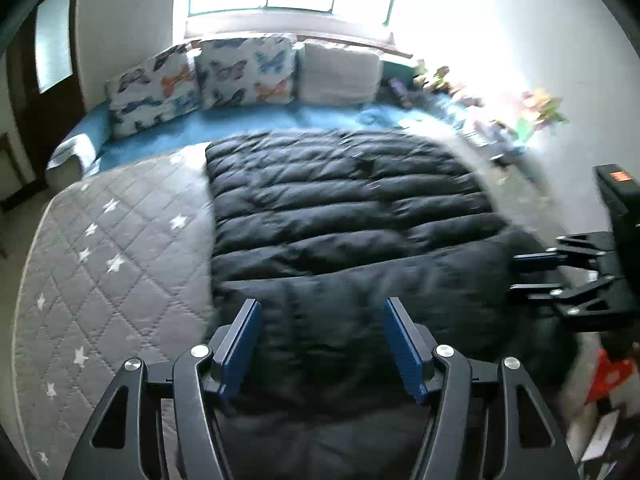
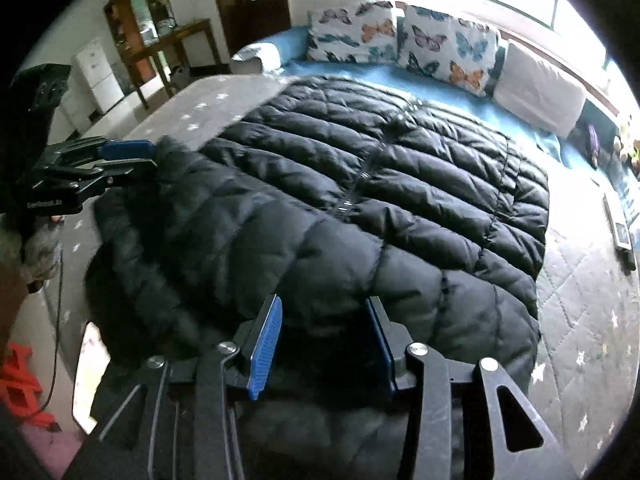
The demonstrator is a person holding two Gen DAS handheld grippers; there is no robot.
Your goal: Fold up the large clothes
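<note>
A large black quilted puffer jacket (image 1: 344, 208) (image 2: 360, 184) lies spread on a bed with a grey star-patterned quilt (image 1: 120, 248) (image 2: 580, 312). Its zip runs down the middle in the right wrist view. My left gripper (image 1: 320, 316) hangs over the jacket's near end, open, with both blue pads bare. In the right wrist view the left gripper (image 2: 132, 158) sits at the jacket's near left corner. My right gripper (image 2: 322, 312) is open over the near edge, fabric below its fingers and no pad pressing. The right gripper (image 1: 532, 274) also shows at the jacket's right edge.
Two butterfly pillows (image 1: 204, 76) (image 2: 404, 40) and a white pillow (image 1: 340, 72) line the far side on a blue sheet. Toys (image 1: 536, 108) crowd the right wall under a bright window. A small flat device (image 2: 622, 236) lies on the quilt. An orange object (image 2: 18, 384) is on the floor.
</note>
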